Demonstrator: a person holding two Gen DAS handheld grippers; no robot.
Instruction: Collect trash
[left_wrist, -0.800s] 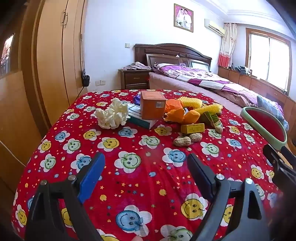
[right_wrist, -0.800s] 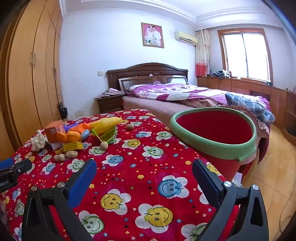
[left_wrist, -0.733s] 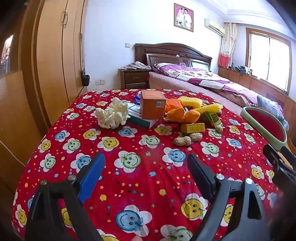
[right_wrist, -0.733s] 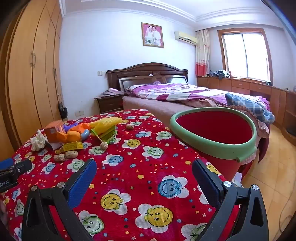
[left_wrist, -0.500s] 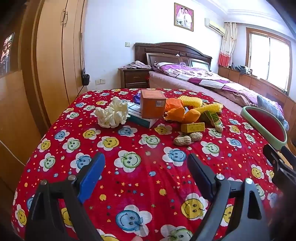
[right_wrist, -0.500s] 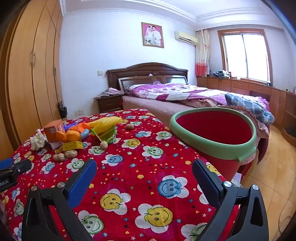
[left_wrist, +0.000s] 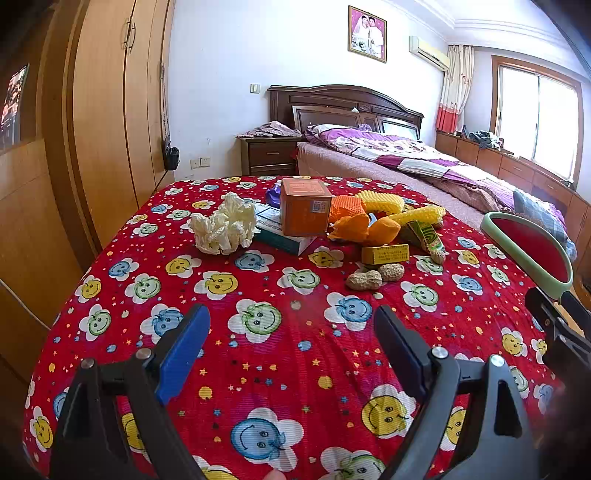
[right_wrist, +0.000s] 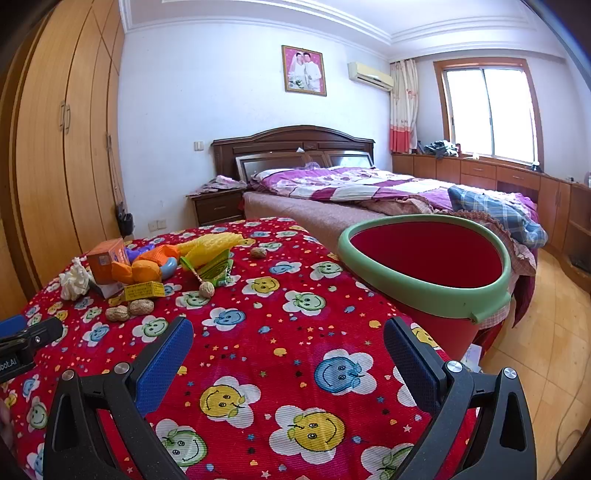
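Trash lies on a red smiley-flower tablecloth (left_wrist: 288, 332): a crumpled white tissue (left_wrist: 223, 229), an orange box (left_wrist: 304, 211), orange peel (left_wrist: 364, 229), yellow foam nets (left_wrist: 384, 202), a small yellow box (left_wrist: 385, 254), two peanuts (left_wrist: 375, 277) and a green wrapper (left_wrist: 424, 234). A red bin with a green rim (right_wrist: 424, 258) stands at the table's right edge. My left gripper (left_wrist: 291, 332) is open and empty, short of the pile. My right gripper (right_wrist: 288, 343) is open and empty, left of the bin.
A walnut (right_wrist: 258, 252) and another nut (right_wrist: 207, 290) lie on the cloth. A wooden wardrobe (left_wrist: 107, 122) stands on the left. A bed (right_wrist: 351, 192) and nightstand (left_wrist: 267, 157) are behind the table. The right gripper's tip (left_wrist: 554, 325) shows in the left view.
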